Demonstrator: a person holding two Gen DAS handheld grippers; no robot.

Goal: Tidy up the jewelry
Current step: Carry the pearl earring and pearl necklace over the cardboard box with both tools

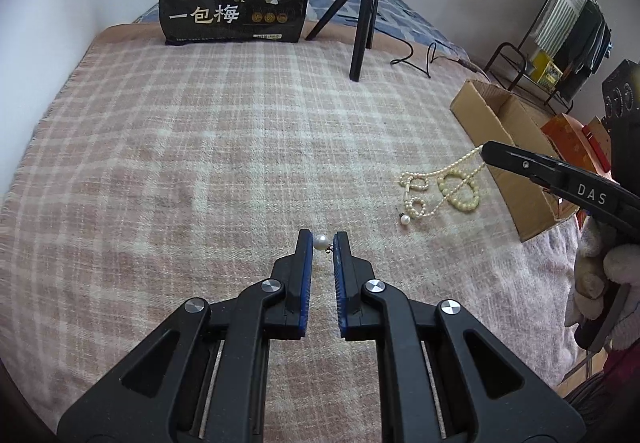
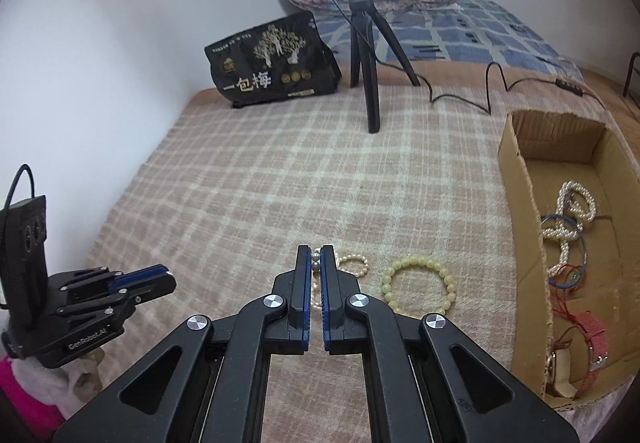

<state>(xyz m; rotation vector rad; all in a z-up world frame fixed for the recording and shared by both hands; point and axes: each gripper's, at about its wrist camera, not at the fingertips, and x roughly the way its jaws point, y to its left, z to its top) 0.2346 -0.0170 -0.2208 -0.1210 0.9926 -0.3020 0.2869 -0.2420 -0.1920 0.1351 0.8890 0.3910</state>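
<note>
Two hand-held grippers are working beside the cardboard box (image 2: 520,203): left hand-held gripper (image 1: 322,243) pinching a pearl earring (image 1: 320,242) crosswise, right hand-held gripper (image 2: 315,263) clamping the pearl necklace (image 2: 354,263) at its tips.

**Two black handheld grippers with blue-lined fingers**

The left gripper (image 1: 323,243) is made of matte black plastic, its two flat fingers (image 1: 305,267) lined on the inner faces with ribbed blue pads. Round silver screws sit at the linkage joints, and triangular cut-outs open the wide arms. The right gripper (image 2: 316,257) has the same build. Seen from the side, its finger carries white letters "DAS". The left body is printed "GenRobot.AI", with a black camera block and a looped black cable. A pale fuzzy glove (image 1: 600,283) covers the right hand; a pink cuff (image 2: 24,399) shows at the left.
</note>
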